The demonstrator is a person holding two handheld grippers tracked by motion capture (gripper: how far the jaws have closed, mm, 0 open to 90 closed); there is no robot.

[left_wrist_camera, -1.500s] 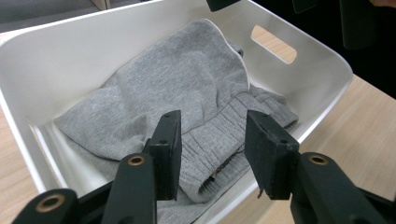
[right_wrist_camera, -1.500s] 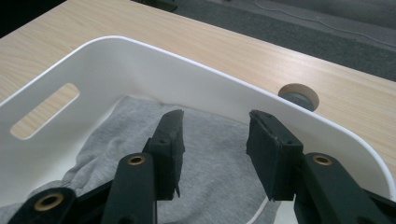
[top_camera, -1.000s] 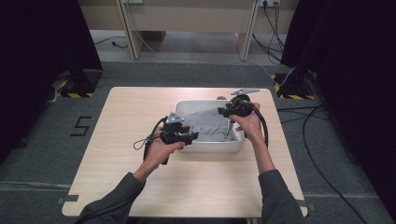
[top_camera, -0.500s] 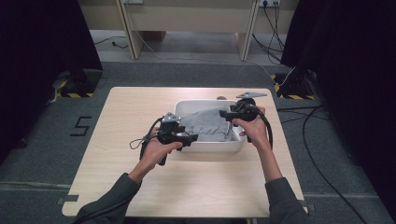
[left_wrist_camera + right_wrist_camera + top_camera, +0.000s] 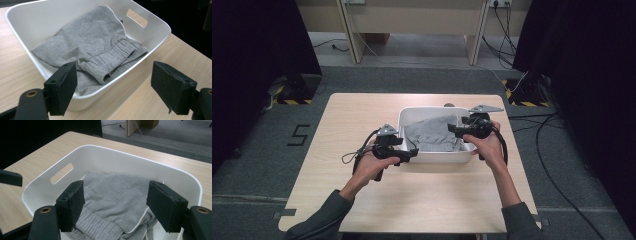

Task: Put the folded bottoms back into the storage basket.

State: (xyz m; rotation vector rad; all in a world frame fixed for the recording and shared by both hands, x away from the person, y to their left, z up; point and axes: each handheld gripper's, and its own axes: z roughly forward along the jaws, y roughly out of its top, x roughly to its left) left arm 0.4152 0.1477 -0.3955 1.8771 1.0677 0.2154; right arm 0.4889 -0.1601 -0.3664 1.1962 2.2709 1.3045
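One white tub (image 5: 434,156), one grey garment (image 5: 432,134), two tongs, one table (image 5: 362,115)

- A light wooden table (image 5: 422,200) is sitting at the frame's centre on grey carpet (image 5: 272,165)
- A black numeral 5 (image 5: 300,135) is showing on the floor at middle left
- Cables (image 5: 557,150) are trailing down the right side
- Yellow-black striped tape (image 5: 289,101) is lying at upper left

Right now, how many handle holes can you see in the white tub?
1. One slot-shaped handle hole is cut in an end wall of the white tub that holds the grey clothing. A matching hole at the opposite end may be hidden.
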